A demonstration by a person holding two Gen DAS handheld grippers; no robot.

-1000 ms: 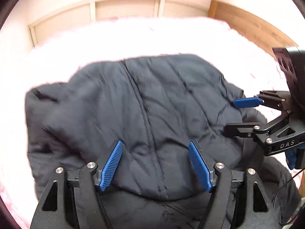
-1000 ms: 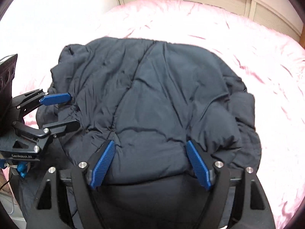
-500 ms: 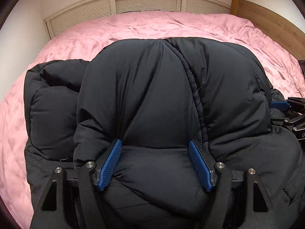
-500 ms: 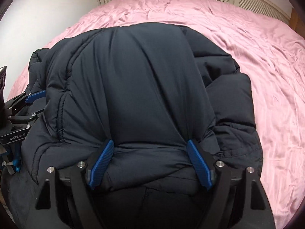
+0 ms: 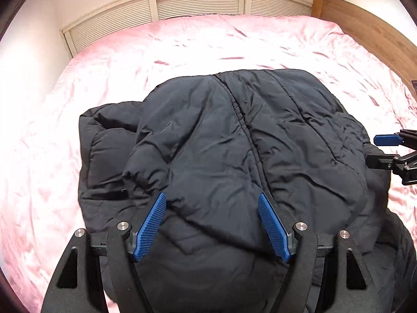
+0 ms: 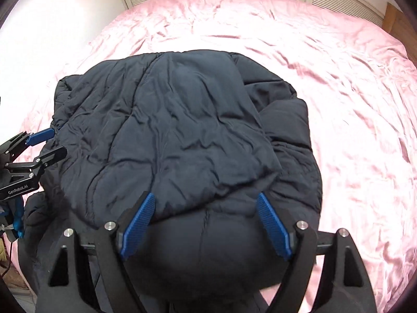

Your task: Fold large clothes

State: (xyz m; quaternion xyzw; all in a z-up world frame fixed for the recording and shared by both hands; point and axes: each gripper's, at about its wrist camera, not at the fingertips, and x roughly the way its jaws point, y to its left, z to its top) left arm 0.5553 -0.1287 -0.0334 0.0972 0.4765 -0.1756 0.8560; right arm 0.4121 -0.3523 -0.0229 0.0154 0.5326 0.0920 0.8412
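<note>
A large black puffer jacket lies in a folded heap on the pink bed; it also fills the middle of the right wrist view. My left gripper is open, its blue pads wide apart over the jacket's near edge, holding nothing. My right gripper is open too, over the near edge on the other side. Each gripper shows in the other's view: the right one at the jacket's right side, the left one at its left side, both open.
The pink bedsheet spreads around the jacket on the far, left and right sides. A slatted white panel and a wooden headboard bound the bed at the back.
Both grippers have drawn back and up from the jacket. The puffed-up top fold has settled lower and flatter on the heap. More pink sheet shows around it.
</note>
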